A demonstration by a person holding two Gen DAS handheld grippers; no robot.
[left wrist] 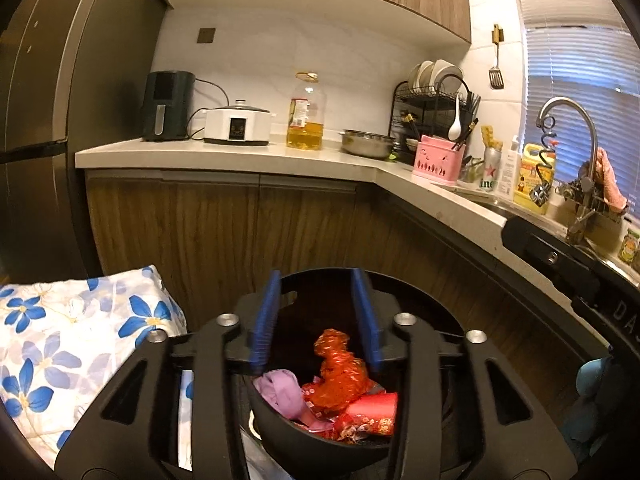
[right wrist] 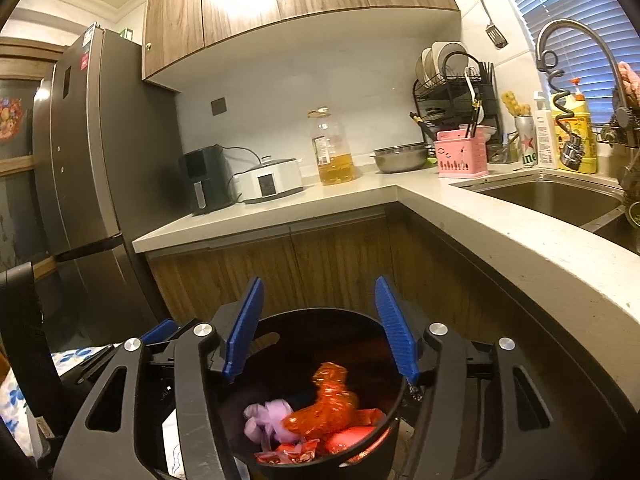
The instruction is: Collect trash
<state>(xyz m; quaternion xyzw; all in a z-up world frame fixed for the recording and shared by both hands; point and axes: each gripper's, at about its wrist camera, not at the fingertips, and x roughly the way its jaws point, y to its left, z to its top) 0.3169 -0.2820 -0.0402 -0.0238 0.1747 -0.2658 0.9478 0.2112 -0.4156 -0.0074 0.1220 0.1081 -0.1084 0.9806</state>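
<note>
Scene: We hold two hand-held grippers over a black bin (left wrist: 320, 436) in a kitchen corner, below the bench (left wrist: 224, 156).
Left hand-held gripper (left wrist: 316, 316): jaws apart, nothing between the blue pads; the bin's mouth lies just beneath and ahead of it.
Right hand-held gripper (right wrist: 320, 328): jaws apart and wider, also empty; the same bin sits directly under its fingertips.
Trash: a crinkled red wrapper (left wrist: 340, 372) stands up in the middle of the bin, a lilac scrap (left wrist: 280, 392) to its left, a red packet (left wrist: 376, 408) to its right, all well below either hand-held gripper.
Handling: we judge the wrapper and scrap light, soft and crushable, and the film likely slippery; a pinch on a bunched fold should hold best. The bin looks rigid, and its rim is the place to grip it.
Hidden: the bin's base and what it stands on are cut off; deeper contents are dark. The printed flowered cloth (left wrist: 60, 344) left of the left hand-held gripper covers something we cannot identify.
</note>
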